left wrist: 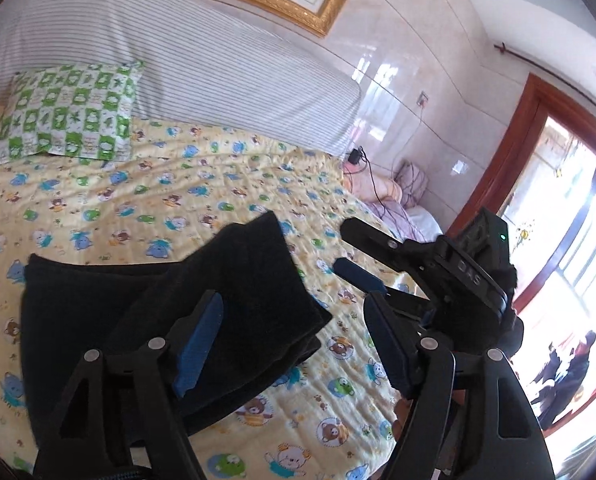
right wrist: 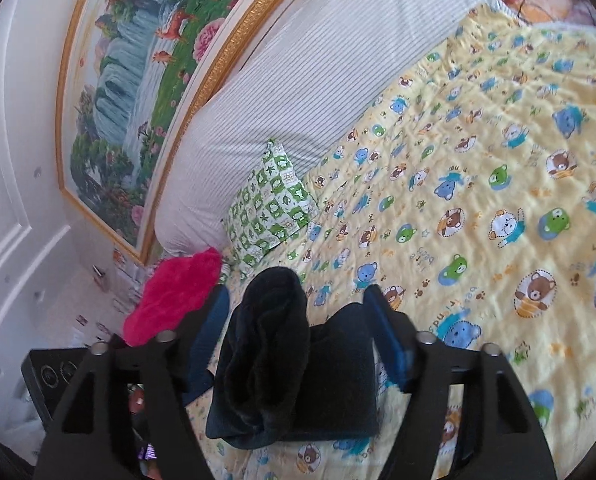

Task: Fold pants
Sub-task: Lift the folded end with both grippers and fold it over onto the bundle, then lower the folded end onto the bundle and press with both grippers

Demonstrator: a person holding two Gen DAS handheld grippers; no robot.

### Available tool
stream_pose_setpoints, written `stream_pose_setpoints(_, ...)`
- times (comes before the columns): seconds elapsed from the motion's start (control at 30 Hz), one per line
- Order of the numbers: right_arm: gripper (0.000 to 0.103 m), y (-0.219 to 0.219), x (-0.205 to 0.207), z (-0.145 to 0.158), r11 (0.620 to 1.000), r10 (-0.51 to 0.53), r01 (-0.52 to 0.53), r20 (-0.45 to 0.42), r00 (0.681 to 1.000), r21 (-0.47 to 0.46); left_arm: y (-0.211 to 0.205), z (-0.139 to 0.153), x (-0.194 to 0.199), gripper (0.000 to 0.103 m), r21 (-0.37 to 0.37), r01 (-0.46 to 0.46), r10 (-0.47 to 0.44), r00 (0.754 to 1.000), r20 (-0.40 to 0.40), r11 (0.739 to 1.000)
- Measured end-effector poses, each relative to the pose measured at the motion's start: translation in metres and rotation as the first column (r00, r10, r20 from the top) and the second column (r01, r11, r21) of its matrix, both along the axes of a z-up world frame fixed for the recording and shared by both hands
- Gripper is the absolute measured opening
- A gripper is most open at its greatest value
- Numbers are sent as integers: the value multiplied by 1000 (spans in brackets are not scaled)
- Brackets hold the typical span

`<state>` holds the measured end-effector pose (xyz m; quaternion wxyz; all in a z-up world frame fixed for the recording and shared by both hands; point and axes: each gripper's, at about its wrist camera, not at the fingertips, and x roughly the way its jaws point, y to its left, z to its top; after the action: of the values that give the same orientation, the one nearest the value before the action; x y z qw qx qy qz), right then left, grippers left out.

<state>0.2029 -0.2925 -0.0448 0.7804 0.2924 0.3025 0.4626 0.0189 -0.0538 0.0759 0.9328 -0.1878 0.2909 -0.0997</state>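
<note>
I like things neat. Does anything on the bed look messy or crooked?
A little. The black pants are folded into a bundle on the bear quilt, but one layer bulges up loosely instead of lying flat.

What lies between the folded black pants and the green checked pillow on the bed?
Only bare yellow bear-print quilt separates the black pants from the green checked pillow; the left wrist view shows it best.
</note>
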Motion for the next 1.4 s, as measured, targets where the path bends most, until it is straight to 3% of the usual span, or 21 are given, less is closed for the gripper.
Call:
stream_pose_setpoints(0.3,84,22,-29,21,989,-25,36,74,997,-145,43,-3,-21,75,-23,-100,100,995,-32,995)
stream_pose_setpoints(0.83,89,56,-53,30,934,-60,103,133,989,-341,105,-15,-47,77,-75,-233,228,971,-74,970)
stream_pose_setpoints(1.1,89,73,-38,16,908,-72,103,91,993,-405,132,-34,-45,78,-60,-294,282,947,-151,954)
stream_pose_setpoints(1.4,91,62,-29,-12,915,-84,82,13,996,-395,144,-64,-32,78,-69,-307,280,924,-261,949)
